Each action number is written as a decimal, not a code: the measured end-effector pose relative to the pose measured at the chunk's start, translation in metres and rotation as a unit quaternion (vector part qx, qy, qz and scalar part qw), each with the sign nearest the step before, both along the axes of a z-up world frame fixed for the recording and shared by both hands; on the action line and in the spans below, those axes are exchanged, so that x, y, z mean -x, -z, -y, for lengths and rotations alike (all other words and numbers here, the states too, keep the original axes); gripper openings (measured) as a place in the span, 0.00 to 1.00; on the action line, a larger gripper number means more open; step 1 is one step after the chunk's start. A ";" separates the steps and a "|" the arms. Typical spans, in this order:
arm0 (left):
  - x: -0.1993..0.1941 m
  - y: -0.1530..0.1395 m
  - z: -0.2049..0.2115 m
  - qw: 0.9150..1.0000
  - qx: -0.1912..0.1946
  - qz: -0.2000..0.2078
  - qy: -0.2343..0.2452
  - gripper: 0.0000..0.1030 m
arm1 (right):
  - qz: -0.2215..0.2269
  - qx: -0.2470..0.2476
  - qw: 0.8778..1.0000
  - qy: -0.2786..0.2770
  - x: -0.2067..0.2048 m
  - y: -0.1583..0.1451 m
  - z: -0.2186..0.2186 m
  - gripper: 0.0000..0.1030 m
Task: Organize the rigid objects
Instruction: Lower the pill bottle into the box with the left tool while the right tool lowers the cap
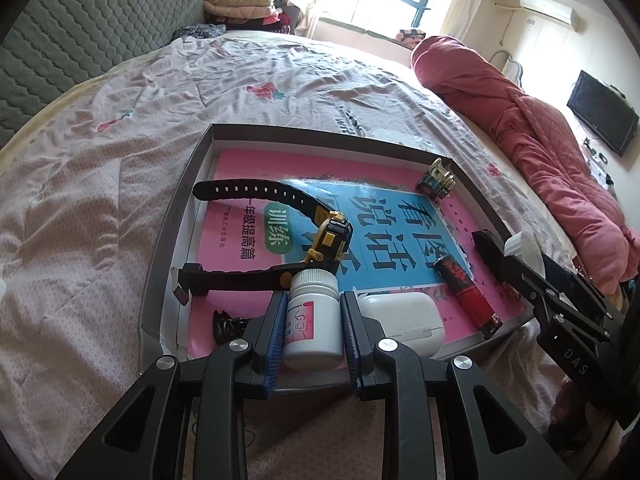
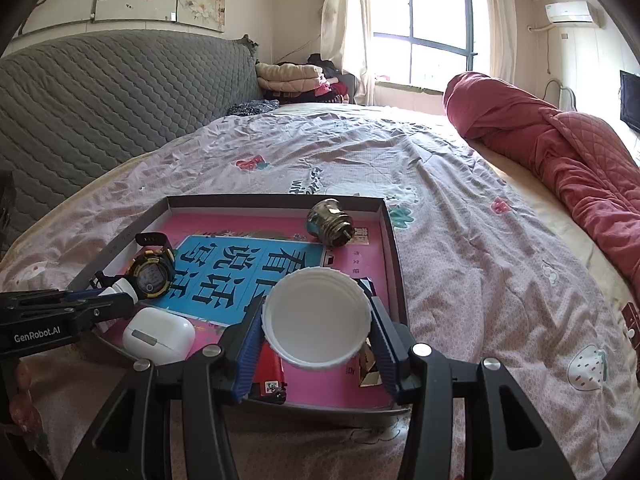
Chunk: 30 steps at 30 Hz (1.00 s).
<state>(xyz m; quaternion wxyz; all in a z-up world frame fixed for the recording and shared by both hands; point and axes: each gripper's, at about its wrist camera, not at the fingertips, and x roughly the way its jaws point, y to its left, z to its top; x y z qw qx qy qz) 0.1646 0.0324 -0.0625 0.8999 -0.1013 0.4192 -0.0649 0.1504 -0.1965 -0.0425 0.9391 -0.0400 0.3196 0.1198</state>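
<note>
My left gripper (image 1: 314, 300) is shut on a white pill bottle (image 1: 312, 332), held over the near edge of a grey cardboard tray (image 1: 188, 184). The bottle's top points toward a black and yellow wristwatch (image 1: 328, 236) lying on the pink and blue book (image 1: 248, 168) that lines the tray. My right gripper (image 2: 316, 300) is shut on a wide white ribbed lid (image 2: 316, 320), its hollow side facing the camera, above the tray's near right part. In the right wrist view the left gripper (image 2: 116, 296) and the bottle (image 2: 120, 286) show at the left, beside the watch (image 2: 150, 272).
A white earbud case (image 1: 400, 320), a red lighter (image 1: 464, 288), a metal bulb socket (image 1: 438, 180) and a dark hair clip (image 1: 226, 322) lie in the tray. The tray sits on a bed with a pale patterned sheet (image 2: 460, 240). A rolled red quilt (image 2: 560, 148) lies at the right.
</note>
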 end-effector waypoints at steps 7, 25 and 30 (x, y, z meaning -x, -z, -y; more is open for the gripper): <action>0.000 0.002 0.001 1.000 -0.008 0.000 0.000 0.27 | -0.008 0.008 1.000 -0.003 -0.001 0.003 -0.003 0.48; -0.001 0.000 0.003 1.000 -0.023 0.001 0.002 0.27 | -0.054 0.023 0.998 0.005 -0.010 0.007 -0.008 0.48; -0.001 0.001 0.004 1.000 -0.026 0.001 0.004 0.27 | -0.059 0.051 0.997 0.009 -0.014 0.008 -0.013 0.48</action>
